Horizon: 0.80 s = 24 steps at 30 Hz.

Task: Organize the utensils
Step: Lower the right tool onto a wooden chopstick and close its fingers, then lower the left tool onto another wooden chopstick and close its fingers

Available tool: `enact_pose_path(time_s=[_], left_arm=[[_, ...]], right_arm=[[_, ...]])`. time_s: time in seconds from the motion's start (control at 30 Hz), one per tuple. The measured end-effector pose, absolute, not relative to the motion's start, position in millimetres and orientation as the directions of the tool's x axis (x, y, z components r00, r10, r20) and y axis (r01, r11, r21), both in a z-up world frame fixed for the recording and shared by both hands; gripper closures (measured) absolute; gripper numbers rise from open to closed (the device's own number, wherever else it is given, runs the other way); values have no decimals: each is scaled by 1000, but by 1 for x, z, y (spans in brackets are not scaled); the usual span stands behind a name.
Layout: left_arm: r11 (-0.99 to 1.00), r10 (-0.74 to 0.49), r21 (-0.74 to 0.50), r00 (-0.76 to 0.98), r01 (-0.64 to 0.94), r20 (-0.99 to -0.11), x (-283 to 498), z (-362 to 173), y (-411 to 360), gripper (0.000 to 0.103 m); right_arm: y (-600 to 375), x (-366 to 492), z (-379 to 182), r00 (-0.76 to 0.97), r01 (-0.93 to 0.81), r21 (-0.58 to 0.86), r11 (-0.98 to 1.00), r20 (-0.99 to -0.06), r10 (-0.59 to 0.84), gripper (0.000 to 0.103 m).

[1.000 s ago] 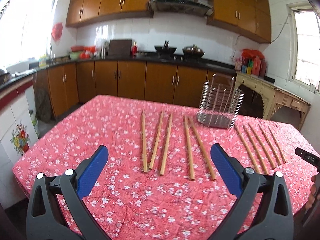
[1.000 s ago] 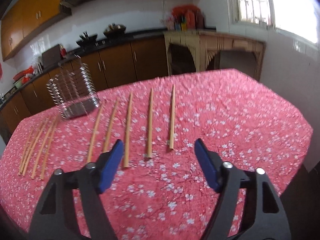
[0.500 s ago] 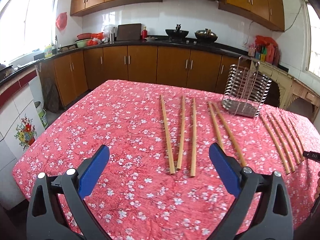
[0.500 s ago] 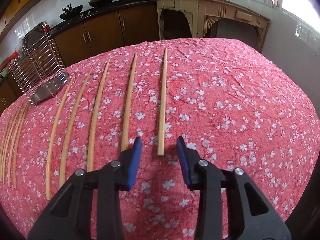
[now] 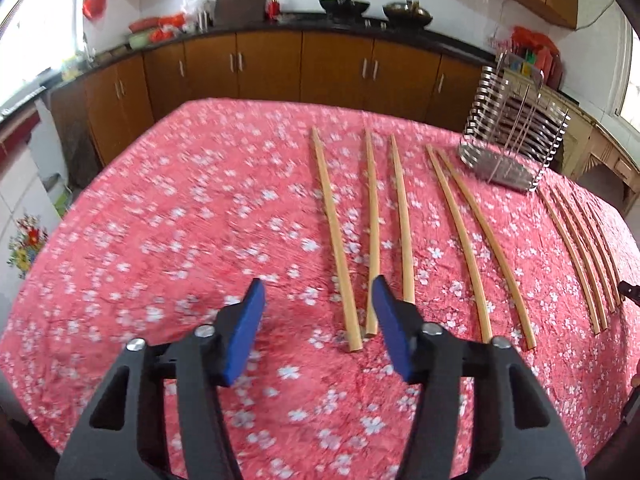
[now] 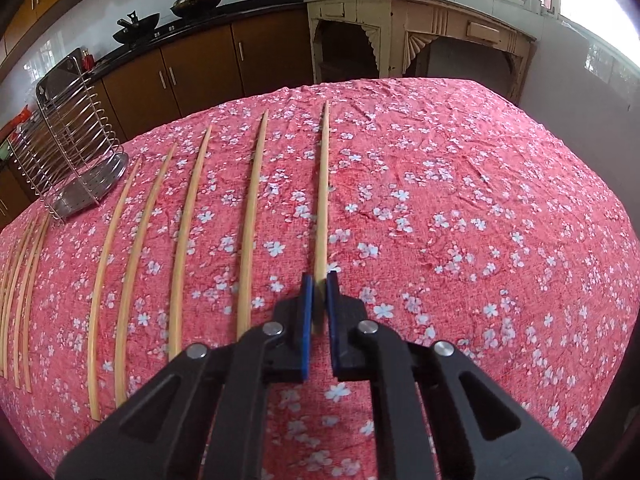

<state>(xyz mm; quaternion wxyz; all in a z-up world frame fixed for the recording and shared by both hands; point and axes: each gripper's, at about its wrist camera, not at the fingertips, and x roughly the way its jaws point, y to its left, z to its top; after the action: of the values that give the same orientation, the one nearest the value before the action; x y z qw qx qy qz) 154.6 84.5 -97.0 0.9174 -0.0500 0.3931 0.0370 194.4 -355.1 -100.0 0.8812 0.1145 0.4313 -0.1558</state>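
- Chopsticks, wooden, lie in loose rows on the flowered red tablecloth (image 6: pixel 480 184); the rightmost chopstick (image 6: pixel 322 200) has its near end between the blue pads of the right gripper (image 6: pixel 319 280).
- We read the right jaws as having just closed onto that near end; the pads sit tight against the wood, and its far tip still rests on the cloth.
- We judge the sticks light, stiff and smooth. A grip this close to one end will likely let the stick droop or swivel on lifting; a hold nearer the thick end's first third would steady it.
- Left gripper (image 5: pixel 318 292): jaws have just been closing and stand about half apart, with nothing between them. The near ends of a group of three chopsticks (image 5: pixel 374 236) lie just ahead of and beside its right pad.
- Two more chopsticks (image 5: pixel 476 248) lie right of that group; a further set lies near the table's far right edge.
- The wire utensil holder (image 5: pixel 514 148) stands upright toward the far side of the table, well apart from both grippers; we take it as the likely destination.
- Hard to make out: the left view is blurred, so stick ends and count at the right edge are uncertain. The holder's compartments cannot be told apart. The gripped end itself is hidden by the pads.
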Motion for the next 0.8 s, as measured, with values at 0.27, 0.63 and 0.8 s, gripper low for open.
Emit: enact_pose_path(time_s=[0.27, 0.63, 0.8], left_arm=[[993, 72, -2, 622, -117, -780, 178, -108, 76, 64], [995, 61, 4, 608, -95, -791, 173, -106, 73, 69], [995, 72, 18, 612, -95, -787, 166, -105, 66, 69]], right_arm=[[-354, 193, -100, 581, 372, 69, 926, -795, -175, 94], [-347, 187, -99, 578, 367, 58, 929, -796, -179, 94], [-347, 184, -98, 579, 366, 60, 929, -796, -177, 94]])
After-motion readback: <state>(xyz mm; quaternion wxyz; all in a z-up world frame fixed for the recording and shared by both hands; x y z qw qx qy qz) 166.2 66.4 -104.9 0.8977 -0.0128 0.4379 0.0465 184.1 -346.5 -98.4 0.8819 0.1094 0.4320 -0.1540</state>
